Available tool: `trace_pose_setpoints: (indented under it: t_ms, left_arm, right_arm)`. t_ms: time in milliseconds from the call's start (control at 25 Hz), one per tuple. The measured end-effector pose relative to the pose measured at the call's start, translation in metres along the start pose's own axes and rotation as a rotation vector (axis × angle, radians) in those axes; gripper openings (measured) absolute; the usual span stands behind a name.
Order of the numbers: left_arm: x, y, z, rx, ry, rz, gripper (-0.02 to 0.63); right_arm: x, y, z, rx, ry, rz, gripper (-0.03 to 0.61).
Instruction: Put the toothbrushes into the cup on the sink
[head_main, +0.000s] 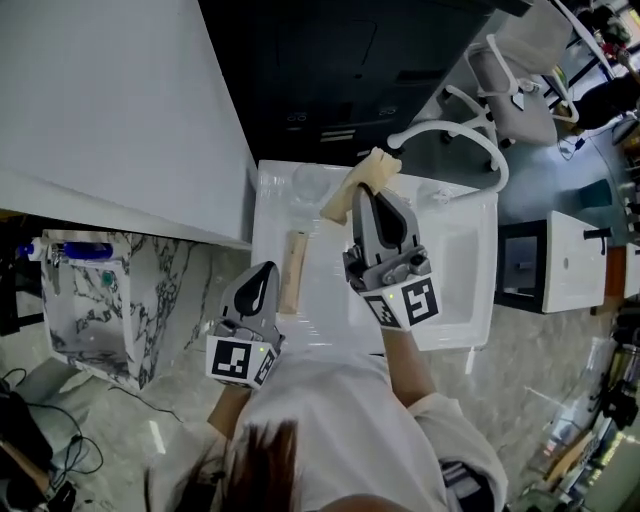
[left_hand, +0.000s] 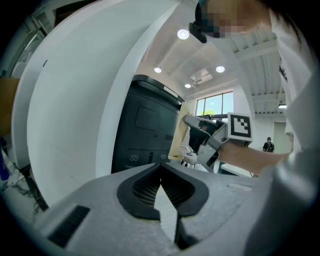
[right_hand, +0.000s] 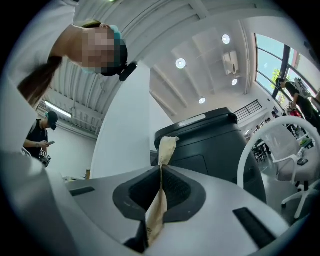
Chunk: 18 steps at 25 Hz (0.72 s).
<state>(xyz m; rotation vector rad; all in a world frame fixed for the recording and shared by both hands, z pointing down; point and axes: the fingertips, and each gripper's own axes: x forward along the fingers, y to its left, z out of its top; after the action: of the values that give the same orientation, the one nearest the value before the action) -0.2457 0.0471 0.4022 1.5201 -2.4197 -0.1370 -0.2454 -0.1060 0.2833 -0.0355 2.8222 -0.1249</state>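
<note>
Toothbrush in a beige paper wrapper (head_main: 374, 172) is gripped by the closed right tongs (head_main: 363, 200) at upper centre, above the white sink (head_main: 478, 300). Second wrapped toothbrush (head_main: 293, 270) lies on the sink's left side, beside the closed, empty left tongs (head_main: 262, 274).

You're in an open-plan office or test lab with a bathroom mock-up. A white rectangular washbasin (head_main: 462, 262) stands free on grey marbled floor (head_main: 170, 290), with white swivel office chairs (head_main: 515, 95) beyond its far corner, and there are round recessed ceiling lights (right_hand: 180, 63) and tall windows (right_hand: 280, 70).
</note>
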Motion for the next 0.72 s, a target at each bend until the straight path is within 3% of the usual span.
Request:
trace_pose_setpoints:
  t_ms: [440, 720]
  left_arm:
    - [0.025, 0.015, -0.019, -0.036, 0.072, -0.004, 0.015]
    - [0.030, 0.022, -0.027, -0.054, 0.098, -0.006, 0.015]
  right_arm:
    - [0.047, -0.026, -0.077, 0.057, 0.069, 0.025, 0.017]
    - [0.060, -0.033, -0.126, 0.033, 0.134, 0.033, 0.017]
